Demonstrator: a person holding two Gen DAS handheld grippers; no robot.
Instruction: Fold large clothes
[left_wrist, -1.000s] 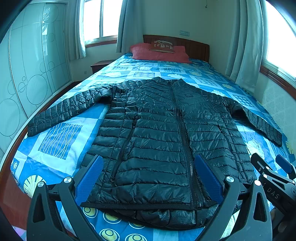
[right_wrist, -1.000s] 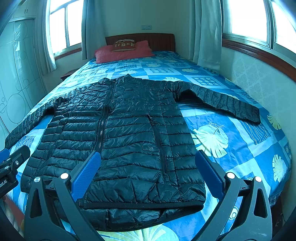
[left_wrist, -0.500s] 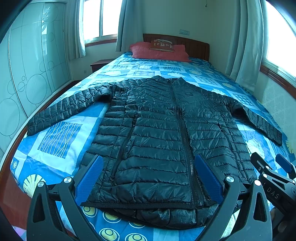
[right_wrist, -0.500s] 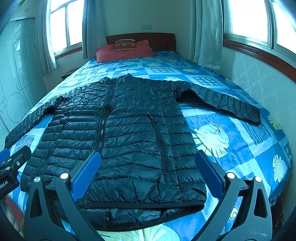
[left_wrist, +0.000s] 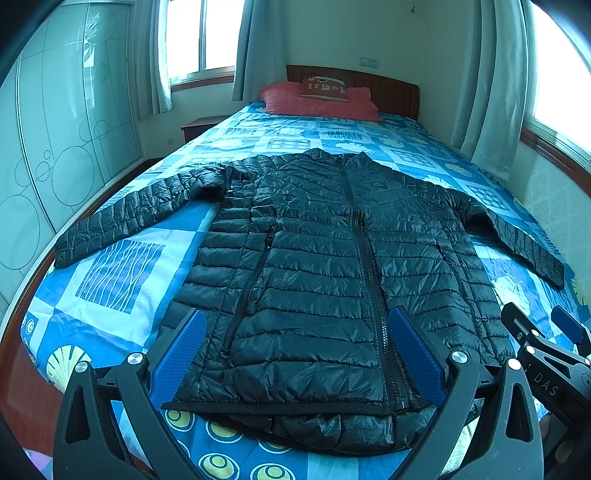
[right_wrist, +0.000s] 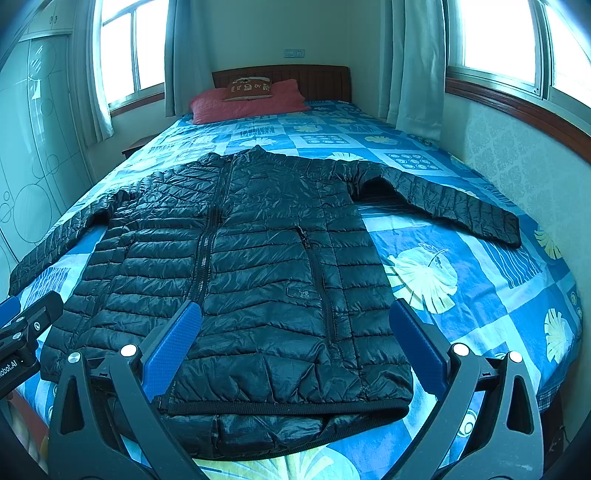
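A black quilted puffer jacket (left_wrist: 325, 266) lies flat and zipped on the bed, front up, collar toward the headboard, both sleeves spread out to the sides; it also shows in the right wrist view (right_wrist: 251, 266). My left gripper (left_wrist: 295, 332) is open and empty, hovering above the hem's left half. My right gripper (right_wrist: 295, 330) is open and empty above the hem's right half. The right gripper also shows at the left wrist view's right edge (left_wrist: 543, 343), and the left gripper at the right wrist view's left edge (right_wrist: 22, 328).
The bed has a blue patterned cover (left_wrist: 118, 273) with a red pillow (left_wrist: 317, 103) and wooden headboard (right_wrist: 317, 79) at the far end. A glass wardrobe (left_wrist: 55, 147) stands left, a nightstand (left_wrist: 199, 125) beside it. Curtained windows and a wall (right_wrist: 517, 155) run along the right.
Both grippers have risen and pulled back very slightly, so the jacket sits a little lower in view. The jacket has not moved.
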